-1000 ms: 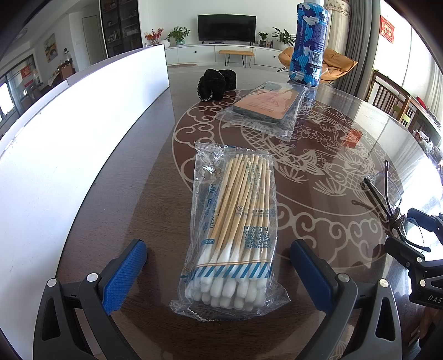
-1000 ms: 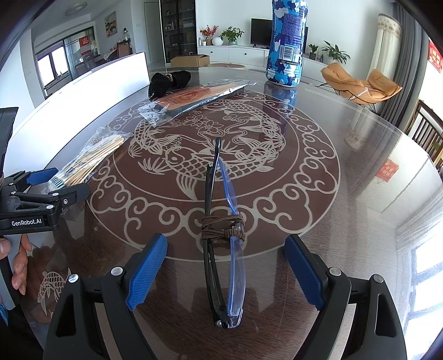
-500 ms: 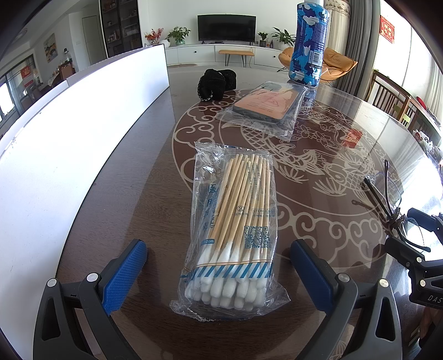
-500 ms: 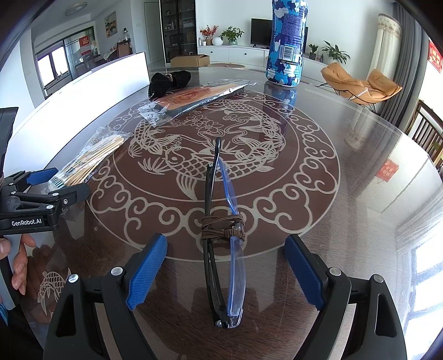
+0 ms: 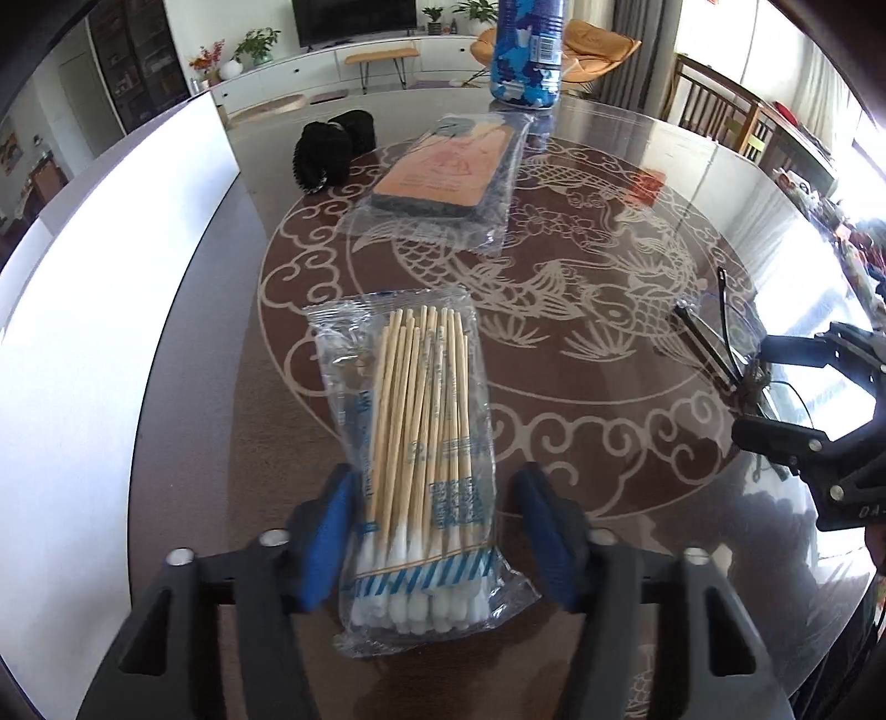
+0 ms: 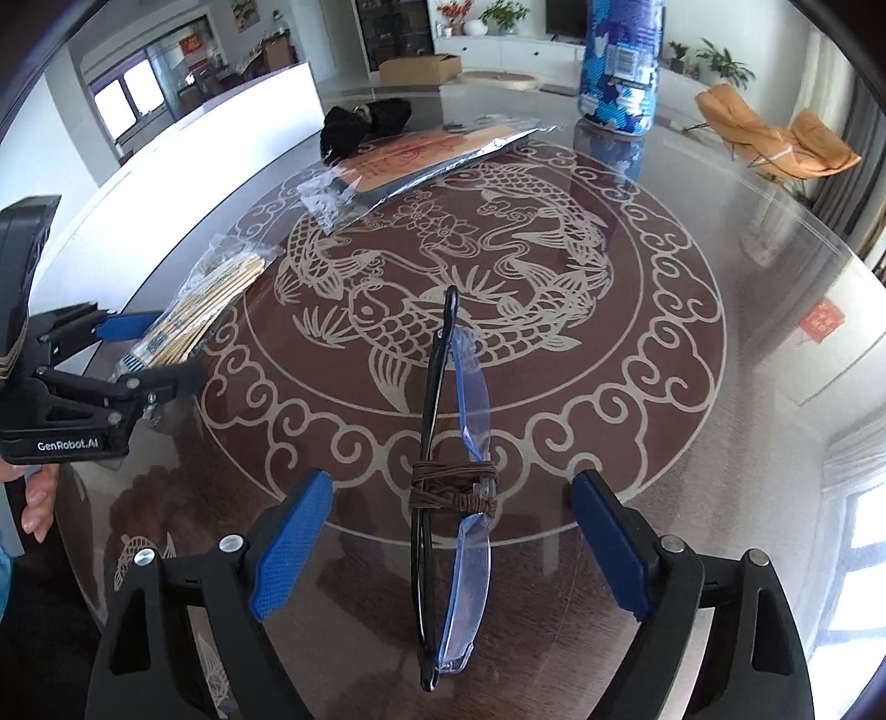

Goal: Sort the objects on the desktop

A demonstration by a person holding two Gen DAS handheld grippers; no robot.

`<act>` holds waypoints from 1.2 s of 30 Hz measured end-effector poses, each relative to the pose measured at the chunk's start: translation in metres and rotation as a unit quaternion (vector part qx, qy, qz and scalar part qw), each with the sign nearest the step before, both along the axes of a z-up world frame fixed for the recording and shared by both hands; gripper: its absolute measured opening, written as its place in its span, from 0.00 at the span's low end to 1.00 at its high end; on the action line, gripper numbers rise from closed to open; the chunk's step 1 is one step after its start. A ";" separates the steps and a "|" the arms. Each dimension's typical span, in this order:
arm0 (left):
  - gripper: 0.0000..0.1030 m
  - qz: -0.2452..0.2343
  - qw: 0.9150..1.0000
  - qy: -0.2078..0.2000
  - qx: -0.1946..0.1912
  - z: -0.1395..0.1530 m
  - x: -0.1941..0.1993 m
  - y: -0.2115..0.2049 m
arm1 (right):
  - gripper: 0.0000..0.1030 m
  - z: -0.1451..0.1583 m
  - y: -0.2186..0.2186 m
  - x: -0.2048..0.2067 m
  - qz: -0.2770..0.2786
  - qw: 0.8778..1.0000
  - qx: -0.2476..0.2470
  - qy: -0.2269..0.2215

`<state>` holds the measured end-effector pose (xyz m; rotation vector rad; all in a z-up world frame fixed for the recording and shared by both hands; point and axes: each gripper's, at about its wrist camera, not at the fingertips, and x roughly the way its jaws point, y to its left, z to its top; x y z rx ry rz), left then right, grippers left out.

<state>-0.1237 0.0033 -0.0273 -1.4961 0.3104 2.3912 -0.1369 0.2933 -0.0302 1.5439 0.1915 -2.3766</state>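
Note:
A clear pack of cotton swabs [image 5: 421, 471] lies on the round glass-topped table. My left gripper [image 5: 437, 531] straddles its near end, jaws narrowed; the left pad [image 5: 326, 531] touches the pack, the right pad [image 5: 545, 534] stands a little off it. The pack also shows in the right wrist view [image 6: 194, 315]. Folded glasses [image 6: 443, 482] bound with brown cord lie between the wide-open fingers of my right gripper [image 6: 454, 545], untouched. They show in the left wrist view [image 5: 720, 354] too.
A bagged orange booklet [image 5: 448, 171], a black bundle [image 5: 332, 144] and a tall blue camouflage can [image 5: 526, 50] sit at the far side. A white board [image 5: 83, 332] runs along the table's left edge.
My left gripper has narrowed around the swab pack's near end and moved forward slightly. My right gripper stays open over the glasses.

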 end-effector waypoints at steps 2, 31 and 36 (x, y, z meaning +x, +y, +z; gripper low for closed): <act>0.31 -0.005 1.000 0.005 -0.019 0.003 0.002 0.007 | 0.31 0.004 0.000 -0.003 0.015 1.000 0.015 -0.012; 0.30 0.208 0.969 0.129 0.047 0.152 0.033 -0.260 | 0.28 0.176 -0.228 -0.041 0.150 0.982 -0.102 0.054; 0.30 0.273 0.955 0.109 0.036 0.134 0.033 -0.328 | 0.28 0.180 -0.331 -0.046 0.199 0.965 -0.165 0.035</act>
